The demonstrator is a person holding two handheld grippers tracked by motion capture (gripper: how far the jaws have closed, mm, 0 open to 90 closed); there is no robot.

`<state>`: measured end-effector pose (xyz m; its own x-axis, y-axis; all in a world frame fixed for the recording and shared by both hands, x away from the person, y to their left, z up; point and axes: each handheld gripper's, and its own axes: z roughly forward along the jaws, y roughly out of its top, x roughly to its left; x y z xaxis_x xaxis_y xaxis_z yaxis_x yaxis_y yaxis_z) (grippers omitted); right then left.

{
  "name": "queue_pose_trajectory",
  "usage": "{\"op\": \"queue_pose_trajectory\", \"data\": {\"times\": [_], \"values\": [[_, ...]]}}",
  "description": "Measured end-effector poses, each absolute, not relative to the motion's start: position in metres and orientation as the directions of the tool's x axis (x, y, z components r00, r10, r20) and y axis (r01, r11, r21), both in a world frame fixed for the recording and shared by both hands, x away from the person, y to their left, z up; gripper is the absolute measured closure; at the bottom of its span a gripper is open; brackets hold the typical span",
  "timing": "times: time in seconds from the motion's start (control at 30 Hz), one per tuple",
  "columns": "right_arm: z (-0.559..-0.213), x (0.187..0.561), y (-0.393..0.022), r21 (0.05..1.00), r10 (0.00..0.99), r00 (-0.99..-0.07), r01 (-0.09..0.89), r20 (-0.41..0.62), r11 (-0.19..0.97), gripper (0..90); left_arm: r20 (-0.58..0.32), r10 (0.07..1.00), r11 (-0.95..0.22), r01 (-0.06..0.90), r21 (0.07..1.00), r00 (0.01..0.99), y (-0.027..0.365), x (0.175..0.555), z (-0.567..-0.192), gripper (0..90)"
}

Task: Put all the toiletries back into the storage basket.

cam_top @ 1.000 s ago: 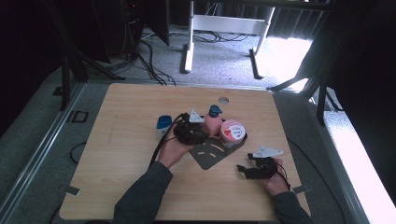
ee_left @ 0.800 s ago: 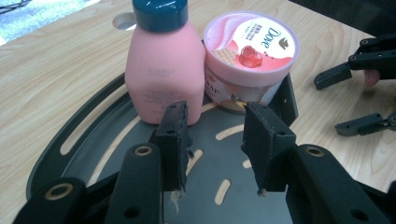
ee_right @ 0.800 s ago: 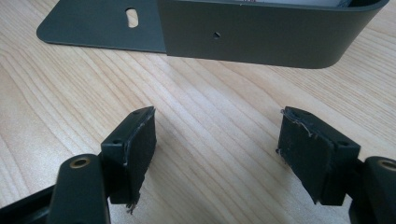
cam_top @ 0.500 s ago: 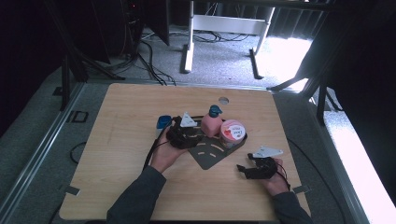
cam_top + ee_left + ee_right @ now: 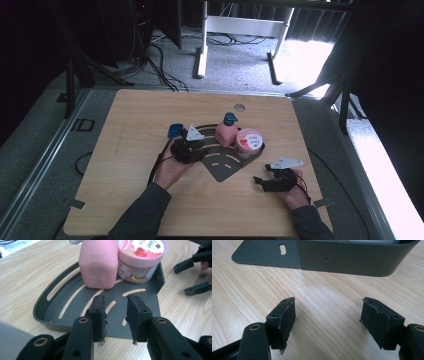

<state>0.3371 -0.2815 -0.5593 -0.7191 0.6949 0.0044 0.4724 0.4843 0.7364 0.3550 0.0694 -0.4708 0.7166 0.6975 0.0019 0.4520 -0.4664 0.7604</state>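
In the left gripper view my left gripper [image 5: 115, 312] looks across the front edge of the dark grey corner tray [image 5: 52, 315], and the pink bottle [image 5: 98, 263] stands upright straight ahead of my jaws, in the upper middle of the frame, on the far part of the tray. Its long axis is vertical, so my jaws, which stand side by side, would meet its 2 sides if I go forward. Just to its right, and touching it or almost touching, is the round cream jar [image 5: 140, 260] with the pink lid. My left jaws have just been closing; now they are only partly open, the gap is narrow, and nothing is between them, only the slotted floor of the tray shows behind. I judge the gap is narrower than the bottle, so I would need to open again before a grasp. In the high view the left gripper [image 5: 187, 145] is at the left edge of the tray, near the centre of the worktop [image 5: 125, 125], and a small blue thing [image 5: 175, 130] lies just beside it. My right gripper [image 5: 272, 182] is in the lower right, apart from the tray. In the right gripper view its jaws are wide open over bare wood and hold nothing; the tray wall [image 5: 352, 257] is at the top of the frame. So the left hand is nearer to the bottle.
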Motion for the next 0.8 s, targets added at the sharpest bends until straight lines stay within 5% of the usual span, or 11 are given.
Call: {"op": "queue_pose_trajectory", "data": {"times": [0.8], "values": [[-0.559, 0.337, -0.281, 0.736, 0.696, -0.718, 0.475, 0.007, 0.482, 27.3, 0.094, 0.766, -0.498, 0.495, 0.712, 0.635, 0.101, 0.349, -0.490, 89.5]]}}
